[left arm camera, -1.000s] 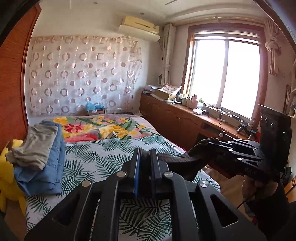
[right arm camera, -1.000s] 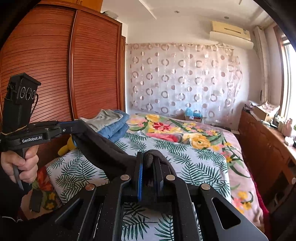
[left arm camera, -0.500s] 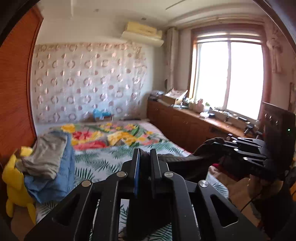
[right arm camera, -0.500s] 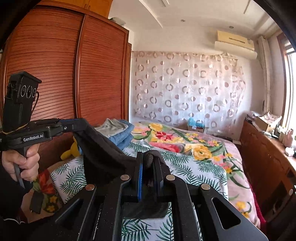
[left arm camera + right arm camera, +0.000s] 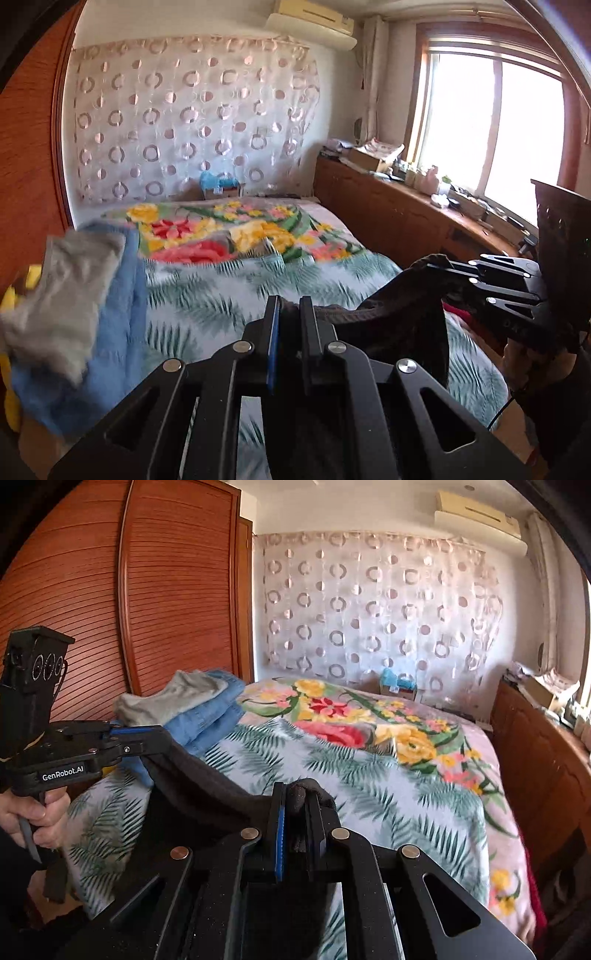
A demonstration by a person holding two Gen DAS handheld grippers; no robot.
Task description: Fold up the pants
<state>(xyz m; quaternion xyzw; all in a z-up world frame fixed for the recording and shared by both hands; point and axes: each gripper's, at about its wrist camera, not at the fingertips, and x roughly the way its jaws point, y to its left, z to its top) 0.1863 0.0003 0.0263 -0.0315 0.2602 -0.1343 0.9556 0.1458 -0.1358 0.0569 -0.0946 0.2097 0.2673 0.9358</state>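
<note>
A pair of dark pants (image 5: 402, 314) hangs stretched between my two grippers, held in the air above the near end of the bed (image 5: 229, 291). My left gripper (image 5: 290, 306) is shut on one end of the waistband. My right gripper (image 5: 297, 794) is shut on the other end. In the right wrist view the dark pants (image 5: 199, 794) run from my left gripper (image 5: 155, 744) to the right one and drape down. In the left wrist view my right gripper (image 5: 437, 262) shows at the right, pinching the cloth.
A stack of folded clothes, grey on blue denim (image 5: 74, 291), lies at the bed's left edge beside a yellow toy (image 5: 11, 295). A wooden wardrobe (image 5: 147, 602) stands left of the bed. A low wooden cabinet (image 5: 399, 218) runs under the window on the right.
Both grippers, still holding the pants between them, rose and then came down and forward toward the bed. The pants stay gripped at both ends.
</note>
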